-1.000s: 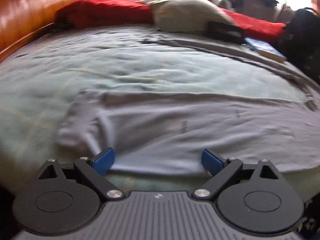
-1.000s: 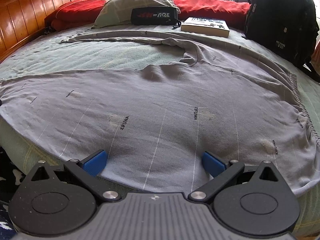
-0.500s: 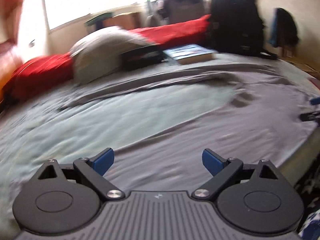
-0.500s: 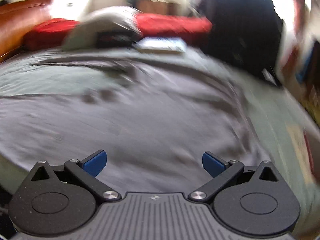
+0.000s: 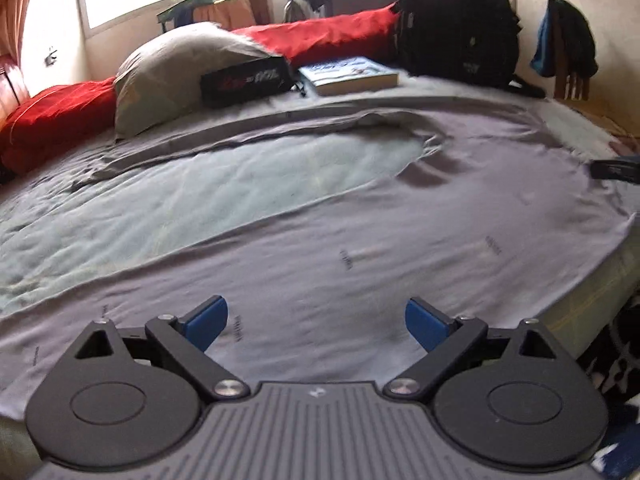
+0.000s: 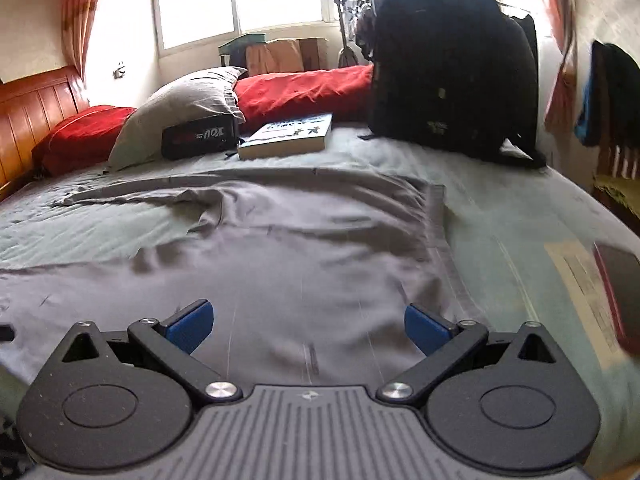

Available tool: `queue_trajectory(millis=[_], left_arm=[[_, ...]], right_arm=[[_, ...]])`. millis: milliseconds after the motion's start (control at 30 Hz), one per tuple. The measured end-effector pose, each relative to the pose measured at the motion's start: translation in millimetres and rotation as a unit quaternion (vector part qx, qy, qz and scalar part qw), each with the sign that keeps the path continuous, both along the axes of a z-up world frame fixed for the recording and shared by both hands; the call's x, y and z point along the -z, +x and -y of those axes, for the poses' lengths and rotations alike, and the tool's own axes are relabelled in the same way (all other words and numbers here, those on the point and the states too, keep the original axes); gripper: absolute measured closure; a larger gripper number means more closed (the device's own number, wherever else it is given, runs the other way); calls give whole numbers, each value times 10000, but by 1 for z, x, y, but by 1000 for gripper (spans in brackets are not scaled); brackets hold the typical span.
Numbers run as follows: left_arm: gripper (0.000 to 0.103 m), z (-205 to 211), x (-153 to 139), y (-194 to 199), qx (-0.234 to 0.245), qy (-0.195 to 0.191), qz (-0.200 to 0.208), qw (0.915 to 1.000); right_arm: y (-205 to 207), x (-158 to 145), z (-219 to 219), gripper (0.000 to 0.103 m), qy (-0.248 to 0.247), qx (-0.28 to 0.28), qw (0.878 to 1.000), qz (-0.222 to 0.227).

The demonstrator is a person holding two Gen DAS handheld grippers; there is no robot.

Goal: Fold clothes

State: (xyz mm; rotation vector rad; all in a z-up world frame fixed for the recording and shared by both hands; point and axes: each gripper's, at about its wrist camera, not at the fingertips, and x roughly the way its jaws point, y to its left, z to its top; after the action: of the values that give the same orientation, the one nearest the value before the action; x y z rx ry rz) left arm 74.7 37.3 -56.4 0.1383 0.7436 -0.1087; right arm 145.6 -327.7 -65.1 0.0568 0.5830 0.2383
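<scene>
Grey trousers [image 5: 360, 232] lie spread flat across the bed, one leg running along the near edge and the other leg [image 5: 248, 136] stretching toward the pillows. In the right wrist view the same trousers [image 6: 304, 264] fill the middle, with the waistband [image 6: 440, 240] on their right side. My left gripper [image 5: 316, 322] hovers open over the near leg, nothing between its blue pads. My right gripper [image 6: 308, 326] is also open, just above the cloth near the waist end. A dark part of the right gripper [image 5: 616, 169] shows at the far right of the left wrist view.
A pale green bedsheet [image 5: 180, 200] covers the bed. At the far side sit a grey pillow [image 6: 184, 112], red pillows [image 6: 304, 88], a black pouch [image 6: 198, 138], a book [image 6: 288, 136] and a black backpack [image 6: 448, 68]. A wooden headboard [image 6: 36, 108] is at left.
Both grippers have swung to the right along the bed's near edge. The left one has left the trouser cuff and now sits over the middle of the near leg. Both stayed open.
</scene>
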Motion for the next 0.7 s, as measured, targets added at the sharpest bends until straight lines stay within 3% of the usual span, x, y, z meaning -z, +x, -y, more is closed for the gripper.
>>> queue_trajectory(millis=[133, 233, 400, 533, 700], left_arm=[[7, 12, 16, 3, -57, 105, -281, 9995], [3, 5, 23, 5, -216, -115, -396, 9989], [3, 6, 24, 5, -189, -41, -375, 9991], [3, 5, 23, 3, -173, -26, -346, 9992], [3, 8, 7, -7, -127, -9, -17, 9999]], right_arm=[[28, 19, 11, 0, 338, 182, 9986, -376], [20, 29, 30, 0, 403, 462, 9974, -381], [-17, 13, 38, 0, 586, 658, 9956, -316], [-36, 15, 19, 0, 197, 325, 9991, -161], [-28, 40, 1, 0, -501, 490, 9958, -582]])
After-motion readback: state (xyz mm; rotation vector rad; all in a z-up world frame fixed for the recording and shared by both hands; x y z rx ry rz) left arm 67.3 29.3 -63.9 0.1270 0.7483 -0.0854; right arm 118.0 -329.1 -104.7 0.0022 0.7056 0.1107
